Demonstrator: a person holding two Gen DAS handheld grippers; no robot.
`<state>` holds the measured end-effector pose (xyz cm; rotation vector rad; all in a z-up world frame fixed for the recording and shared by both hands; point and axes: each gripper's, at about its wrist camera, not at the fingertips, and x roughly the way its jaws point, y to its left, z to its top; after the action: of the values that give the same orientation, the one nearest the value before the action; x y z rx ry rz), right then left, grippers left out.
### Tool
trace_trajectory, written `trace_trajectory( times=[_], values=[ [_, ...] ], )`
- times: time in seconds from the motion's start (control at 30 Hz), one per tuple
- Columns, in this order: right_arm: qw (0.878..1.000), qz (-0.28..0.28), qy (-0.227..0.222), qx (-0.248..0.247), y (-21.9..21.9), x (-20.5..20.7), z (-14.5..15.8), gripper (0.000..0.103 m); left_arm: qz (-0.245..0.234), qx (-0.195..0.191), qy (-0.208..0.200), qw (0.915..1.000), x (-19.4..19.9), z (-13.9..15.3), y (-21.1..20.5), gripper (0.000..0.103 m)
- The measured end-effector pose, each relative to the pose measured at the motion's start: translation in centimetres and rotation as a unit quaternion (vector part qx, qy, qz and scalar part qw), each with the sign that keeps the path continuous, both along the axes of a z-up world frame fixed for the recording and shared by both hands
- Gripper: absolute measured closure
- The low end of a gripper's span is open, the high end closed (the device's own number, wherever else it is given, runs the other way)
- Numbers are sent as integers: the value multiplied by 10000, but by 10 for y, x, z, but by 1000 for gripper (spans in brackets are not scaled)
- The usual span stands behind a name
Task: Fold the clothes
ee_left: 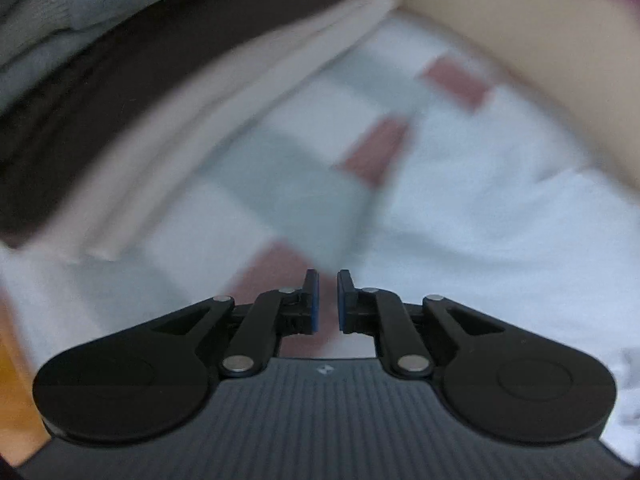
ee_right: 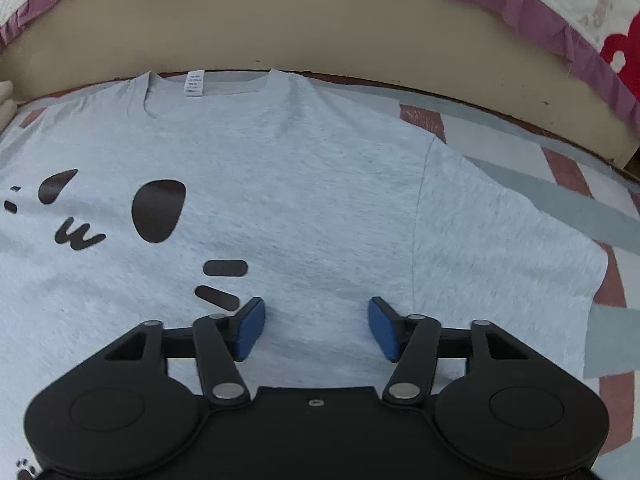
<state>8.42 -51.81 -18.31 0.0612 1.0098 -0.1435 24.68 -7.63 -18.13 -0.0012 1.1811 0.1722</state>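
A light grey T-shirt [ee_right: 312,184] with a black cartoon face print lies flat, front up, collar and label at the far side. My right gripper [ee_right: 316,328] is open just above its chest, near the seam of the right-hand sleeve [ee_right: 496,248]. In the blurred left wrist view, my left gripper [ee_left: 328,300] is nearly closed with a narrow gap and nothing between its pads, above pale cloth [ee_left: 480,220] and a checked sheet. A stack of folded clothes [ee_left: 132,92], grey, dark brown and cream, lies at its left.
A checked sheet [ee_right: 580,204] in white, grey and reddish brown covers the surface. A tan headboard or wall [ee_right: 280,20] runs along the far side, with purple-frilled bedding [ee_right: 560,20] above. A wooden edge [ee_left: 12,380] shows at the left wrist view's lower left.
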Motion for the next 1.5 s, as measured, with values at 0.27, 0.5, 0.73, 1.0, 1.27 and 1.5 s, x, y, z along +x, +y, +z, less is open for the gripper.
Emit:
trace_trajectory(
  times=[0.27, 0.5, 0.73, 1.0, 1.27, 1.5],
  values=[
    [9958, 468, 720, -324, 6, -8, 15, 35, -1430, -849, -682, 9837, -59, 64, -14, 60],
    [9718, 1534, 1654, 693, 20, -51, 56, 36, -3898, -686, 331, 9178, -129, 59, -62, 60],
    [9265, 2554, 2731, 423, 42, -107, 79, 35, -5314, -829, 1110, 8357, -186, 59, -83, 54],
    [8882, 3336, 3059, 789, 47, -124, 77, 37, -5089, -1209, 1542, 8382, -201, 53, -90, 50],
    [8596, 3389, 3527, 1476, 60, -134, 37, 35, -4953, -909, 1890, 8430, -201, 25, -86, 49],
    [8576, 3484, 3477, 1490, 65, -143, 43, 53, -5052, -689, 2081, 8347, -206, 14, -87, 19]
  ],
)
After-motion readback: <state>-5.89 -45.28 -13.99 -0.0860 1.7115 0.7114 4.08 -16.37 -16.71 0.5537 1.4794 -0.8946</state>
